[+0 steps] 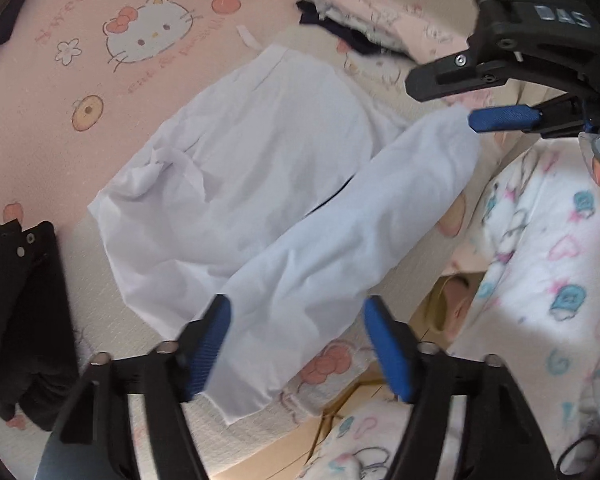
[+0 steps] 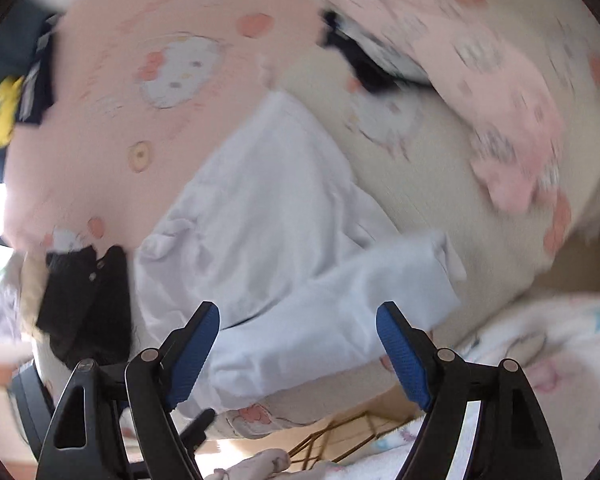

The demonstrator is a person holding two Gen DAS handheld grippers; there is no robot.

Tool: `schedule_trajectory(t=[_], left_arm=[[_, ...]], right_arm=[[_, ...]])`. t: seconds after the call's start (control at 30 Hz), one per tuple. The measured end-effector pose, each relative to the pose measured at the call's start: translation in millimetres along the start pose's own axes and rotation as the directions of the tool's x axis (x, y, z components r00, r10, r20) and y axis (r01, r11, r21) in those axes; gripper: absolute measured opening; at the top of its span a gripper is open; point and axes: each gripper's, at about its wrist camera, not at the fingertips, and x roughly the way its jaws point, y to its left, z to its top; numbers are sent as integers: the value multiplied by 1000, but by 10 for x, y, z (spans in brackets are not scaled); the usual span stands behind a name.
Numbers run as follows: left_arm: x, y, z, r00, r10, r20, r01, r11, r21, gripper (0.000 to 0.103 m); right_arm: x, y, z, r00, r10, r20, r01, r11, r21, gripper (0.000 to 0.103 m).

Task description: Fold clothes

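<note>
A white garment (image 1: 252,168) lies spread on the bed, with one long part (image 1: 360,208) folded diagonally across it. My left gripper (image 1: 300,344) hangs above the near end of that folded part, open, its blue pads clear of the cloth. In the left wrist view my right gripper (image 1: 444,100) is at the upper right, open, just past the far end of the fold. The right wrist view is blurred: my right gripper (image 2: 298,340) stands open above the white garment (image 2: 260,200), holding nothing.
The bed has a pink and cream cartoon-cat sheet (image 1: 100,80). A black garment (image 1: 20,300) lies left of the white one. Pink and dark clothes (image 1: 372,28) are piled at the back. A person's patterned pyjamas (image 1: 540,260) fill the right side.
</note>
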Motion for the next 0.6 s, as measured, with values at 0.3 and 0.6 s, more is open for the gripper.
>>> schedule_trajectory(t=[0.3, 0.6], left_arm=[[-45, -804, -265, 971, 224, 86, -238, 944, 230, 70], [-26, -1059, -400, 968, 214, 132, -248, 897, 366, 70]], right_arm=[[-68, 334, 19, 982, -180, 55, 187, 902, -388, 80], [150, 669, -161, 963, -265, 45, 223, 695, -683, 80]])
